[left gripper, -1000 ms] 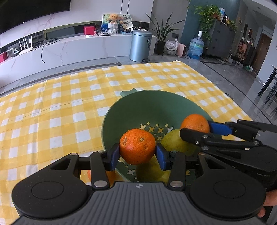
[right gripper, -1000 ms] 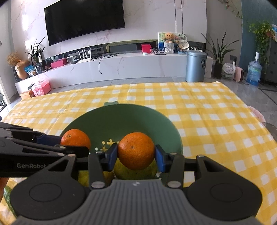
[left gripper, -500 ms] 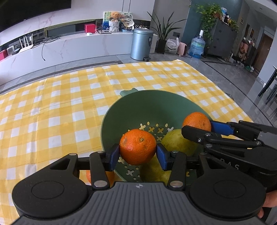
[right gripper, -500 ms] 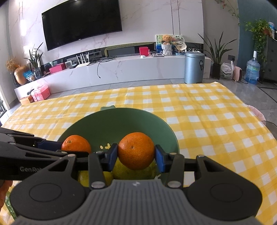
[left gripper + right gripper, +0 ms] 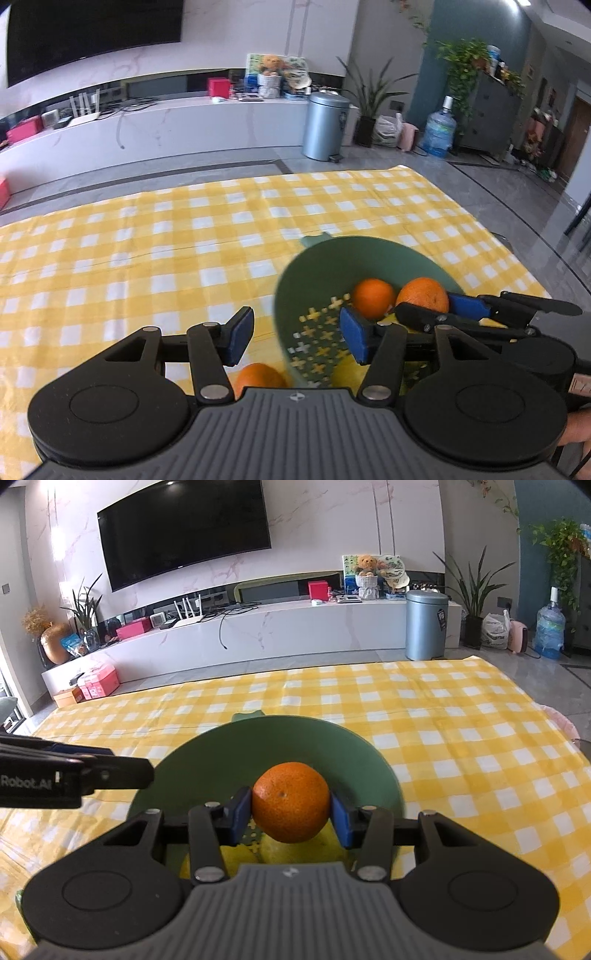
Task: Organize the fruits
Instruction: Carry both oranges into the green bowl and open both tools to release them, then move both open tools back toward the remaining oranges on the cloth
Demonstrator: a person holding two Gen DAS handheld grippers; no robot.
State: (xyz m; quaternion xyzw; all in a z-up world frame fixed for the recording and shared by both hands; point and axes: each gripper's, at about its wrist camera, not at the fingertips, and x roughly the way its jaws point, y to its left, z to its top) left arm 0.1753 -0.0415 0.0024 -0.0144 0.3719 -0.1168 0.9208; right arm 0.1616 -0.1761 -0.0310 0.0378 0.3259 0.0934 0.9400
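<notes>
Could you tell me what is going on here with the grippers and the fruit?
A person is sorting fruit into a green bowl on a yellow checked tablecloth. The right gripper is shut on an orange above the bowl. The left gripper is open and holds nothing; a loose orange lies in the bowl beside yellow-green fruit, and another orange sits on the cloth outside it.

Pale marble-veined wall (image 5: pixel 332 524) bearing a curved black television (image 5: pixel 184 528); long white marble console (image 5: pixel 258 631); cylindrical grey-blue metal bin (image 5: pixel 426 624); grey tiled floor (image 5: pixel 498 184); 1 blue water bottle (image 5: pixel 550 631).
</notes>
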